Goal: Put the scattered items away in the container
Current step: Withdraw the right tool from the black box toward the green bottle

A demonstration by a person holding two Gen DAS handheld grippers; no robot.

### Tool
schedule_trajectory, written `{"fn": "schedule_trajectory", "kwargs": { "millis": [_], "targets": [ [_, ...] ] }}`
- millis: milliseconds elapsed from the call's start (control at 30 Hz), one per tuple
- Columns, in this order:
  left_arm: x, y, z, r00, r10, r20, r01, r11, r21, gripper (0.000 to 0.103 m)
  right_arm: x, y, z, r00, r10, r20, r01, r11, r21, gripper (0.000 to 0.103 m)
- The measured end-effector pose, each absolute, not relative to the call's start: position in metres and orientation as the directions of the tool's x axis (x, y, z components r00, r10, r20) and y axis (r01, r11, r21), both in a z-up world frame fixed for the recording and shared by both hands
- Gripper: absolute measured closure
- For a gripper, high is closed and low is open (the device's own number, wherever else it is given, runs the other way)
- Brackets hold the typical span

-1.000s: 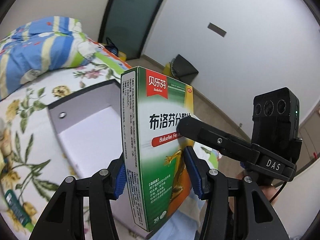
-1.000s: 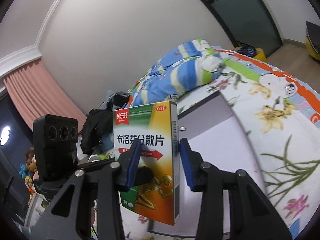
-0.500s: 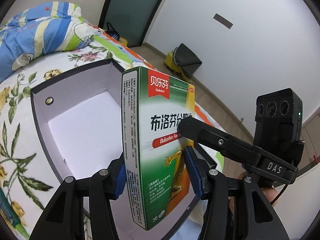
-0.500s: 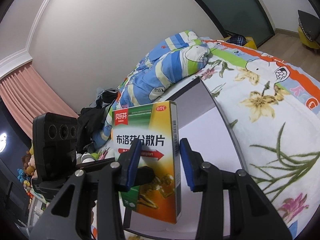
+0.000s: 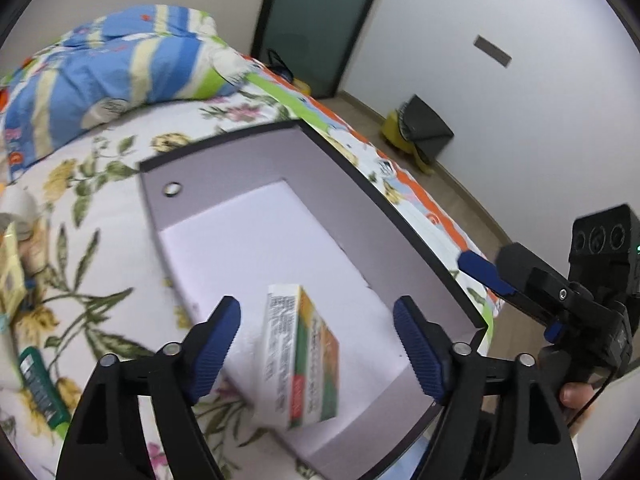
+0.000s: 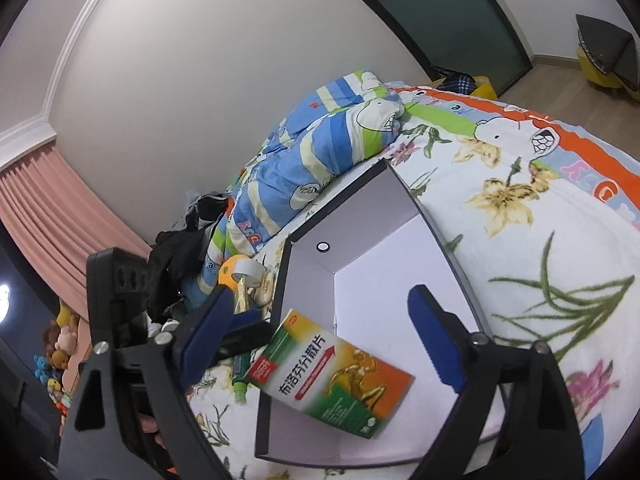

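The green and orange medicine box [image 5: 303, 354] is free of both grippers, tilted and blurred, over the white inside of the grey open container [image 5: 224, 168]. In the right wrist view the medicine box [image 6: 332, 372] leans over the container's left wall [image 6: 294, 280]. My left gripper [image 5: 318, 344] is open above the box. My right gripper [image 6: 326, 338] is open around it without touching. The right gripper's blue pads [image 5: 482, 272] show at the right in the left wrist view.
The container lies on a floral bedsheet [image 5: 80, 240]. A blue striped quilt [image 5: 112, 76] is piled behind it. A green tube [image 5: 42, 388] and a yellow packet [image 5: 10, 272] lie left of the container. A tape roll [image 6: 240, 270] sits by its far left corner.
Both grippers were shut on the medicine box and held it upright. Both have opened, and the box has dropped and tipped over into the container.
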State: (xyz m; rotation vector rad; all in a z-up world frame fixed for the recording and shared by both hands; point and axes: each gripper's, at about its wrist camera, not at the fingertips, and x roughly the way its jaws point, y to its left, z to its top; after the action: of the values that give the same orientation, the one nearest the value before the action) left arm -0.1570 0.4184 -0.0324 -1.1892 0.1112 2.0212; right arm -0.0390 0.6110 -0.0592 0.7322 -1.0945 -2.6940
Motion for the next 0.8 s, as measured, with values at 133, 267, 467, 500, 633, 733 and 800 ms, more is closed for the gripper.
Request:
{"fn": "schedule_trajectory", "kwargs": {
  "millis": [133, 267, 467, 500, 633, 733, 800],
  "targets": [
    [-0.161, 0.382, -0.013, -0.316, 0.576, -0.754, -0.609, -0.732, -0.304, 0.023, -0.03, 0.601, -0.052, -0.875, -0.318, -0.364, -0.039, -0.705, 0.708, 0.008],
    [-0.162, 0.345, 0.007, -0.348, 0.592, -0.727, -0.578, -0.746, -0.331, 0.023, -0.029, 0.58, -0.045, -0.854, -0.372, -0.364, -0.004, -0.695, 0.719, 0.007],
    [-0.149, 0.296, 0.028, -0.392, 0.591, -0.705, -0.558, -0.762, -0.329, 0.023, -0.045, 0.534, -0.05, -0.725, -0.644, -0.242, 0.154, -0.495, 0.855, 0.008],
    [-0.149, 0.288, 0.03, -0.396, 0.591, -0.703, -0.553, -0.764, -0.331, 0.023, -0.049, 0.526, -0.052, -0.71, -0.658, -0.249, 0.153, -0.49, 0.858, 0.008],
    [-0.146, 0.259, 0.036, -0.416, 0.587, -0.695, -0.539, -0.774, -0.331, 0.023, -0.067, 0.493, -0.066, -0.627, -0.721, -0.295, 0.128, -0.468, 0.874, 0.008],
    [-0.146, 0.232, 0.038, -0.435, 0.58, -0.689, -0.515, -0.788, -0.337, 0.023, -0.077, 0.484, -0.081, -0.608, -0.72, -0.334, 0.063, -0.464, 0.884, 0.008],
    [-0.148, 0.212, 0.037, -0.448, 0.571, -0.688, -0.496, -0.799, -0.341, 0.023, -0.081, 0.485, -0.086, -0.634, -0.682, -0.364, 0.023, -0.487, 0.873, 0.008]
  ]
}}
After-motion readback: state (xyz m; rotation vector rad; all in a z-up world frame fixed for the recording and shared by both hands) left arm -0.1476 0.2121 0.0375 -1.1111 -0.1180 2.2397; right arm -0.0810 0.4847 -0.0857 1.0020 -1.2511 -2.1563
